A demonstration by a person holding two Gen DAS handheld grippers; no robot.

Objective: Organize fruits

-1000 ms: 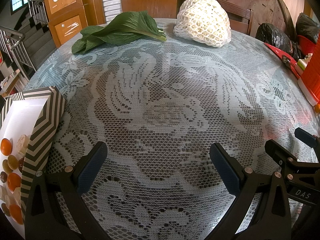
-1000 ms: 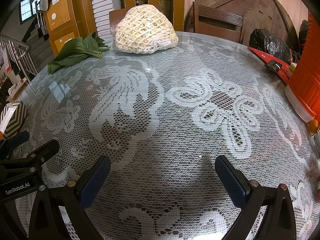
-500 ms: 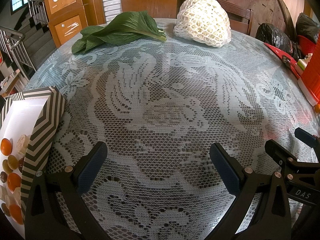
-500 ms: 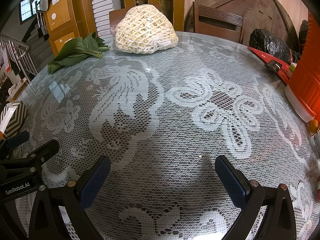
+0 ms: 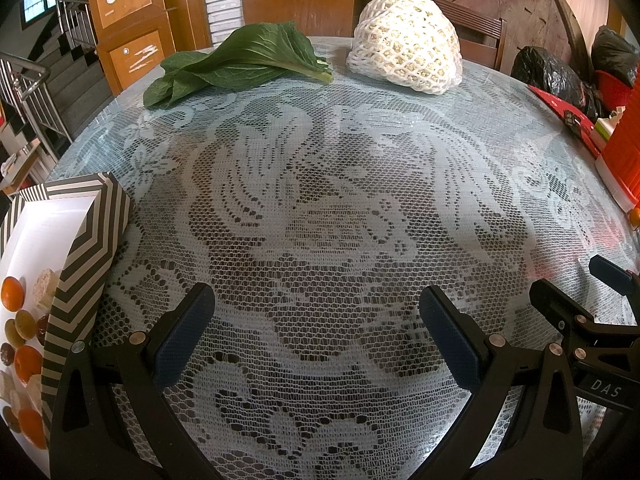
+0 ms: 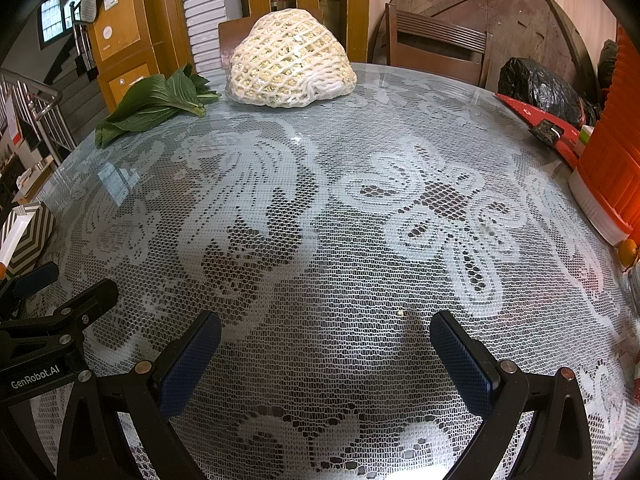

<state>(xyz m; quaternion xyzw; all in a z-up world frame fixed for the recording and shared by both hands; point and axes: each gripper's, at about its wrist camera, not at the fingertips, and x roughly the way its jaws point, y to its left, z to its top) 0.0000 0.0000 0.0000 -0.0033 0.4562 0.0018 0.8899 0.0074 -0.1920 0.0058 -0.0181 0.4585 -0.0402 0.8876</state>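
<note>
Round glass-topped desk (image 5: 500, 128) under white lace cloth. Left gripper (image 5: 316, 334) and right gripper (image 6: 326, 354) both released, fingers spread wide, holding nothing, low over the near edge of the desk, side by side

Task's fruit: small orange citrus fruits (image 5: 11, 289) lie in the zigzag black-and-white cardboard box (image 5: 86, 256) at the desk's left edge, mixed with brownish and pale round pieces; kinds not clear. Box sits just left of the left gripper, so that one looks best placed to reach in. One more small orange fruit (image 6: 627, 250) at the right edge, beside the orange ribbed plastic container (image 6: 612, 168); likely a stray, nearer the right gripper

Far edge: green leafy vegetable (image 5: 240, 62) and large pale fruit in white foam netting (image 5: 404, 56), near each other, well apart from both grippers. Netting presumably cushions it; broad and soft, awkward for a two-finger grasp

Judgement: sorting not yet begun
</note>
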